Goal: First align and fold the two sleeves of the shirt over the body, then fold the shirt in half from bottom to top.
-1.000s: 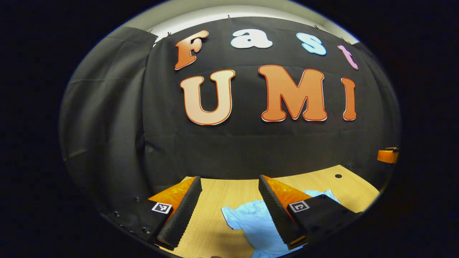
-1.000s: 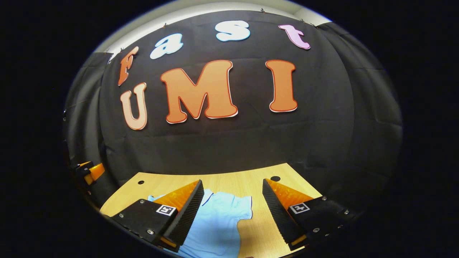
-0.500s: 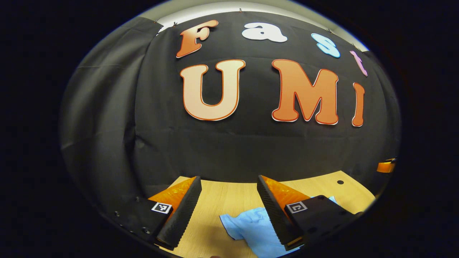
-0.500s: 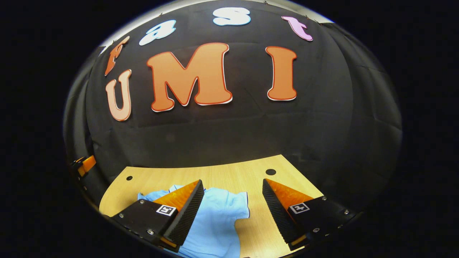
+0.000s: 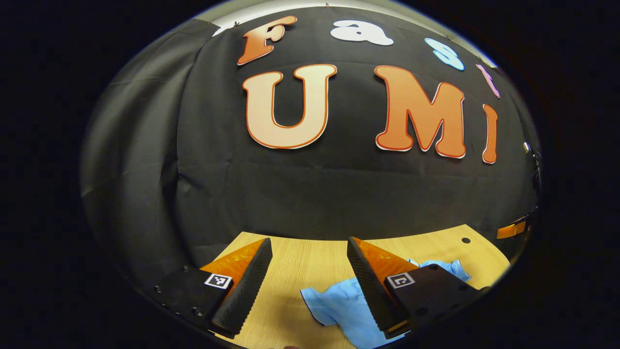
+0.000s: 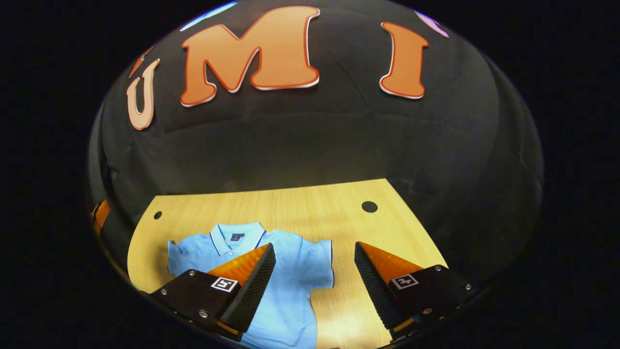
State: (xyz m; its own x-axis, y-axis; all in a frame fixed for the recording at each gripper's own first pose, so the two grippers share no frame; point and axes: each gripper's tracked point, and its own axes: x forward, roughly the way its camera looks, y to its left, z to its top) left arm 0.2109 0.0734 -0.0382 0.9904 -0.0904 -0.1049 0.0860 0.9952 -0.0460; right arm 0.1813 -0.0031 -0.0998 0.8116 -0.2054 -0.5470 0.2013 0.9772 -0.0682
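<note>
A light blue polo shirt (image 6: pixel 290 276) lies flat on the wooden table (image 6: pixel 290 208), collar (image 6: pixel 237 236) toward the far wall and both short sleeves spread out. My right gripper (image 6: pixel 314 245) hangs open above the shirt's right sleeve (image 6: pixel 322 264), touching nothing. In the left gripper view, the shirt's left sleeve (image 5: pixel 334 303) shows between and behind the fingers. My left gripper (image 5: pixel 308 240) is open over it, apart from the cloth. The shirt's lower body is hidden below both views.
The table has small round holes near its far corners (image 6: pixel 369 206) (image 6: pixel 157 214) (image 5: pixel 465 240). The black booth wall stands right behind the table's far edge. The other gripper shows at the rim of each view (image 5: pixel 513 229) (image 6: pixel 100 213).
The right gripper view has tipped down and forward, bringing the collar and both sleeves into sight. The left gripper has shifted a little. Both grippers stay open.
</note>
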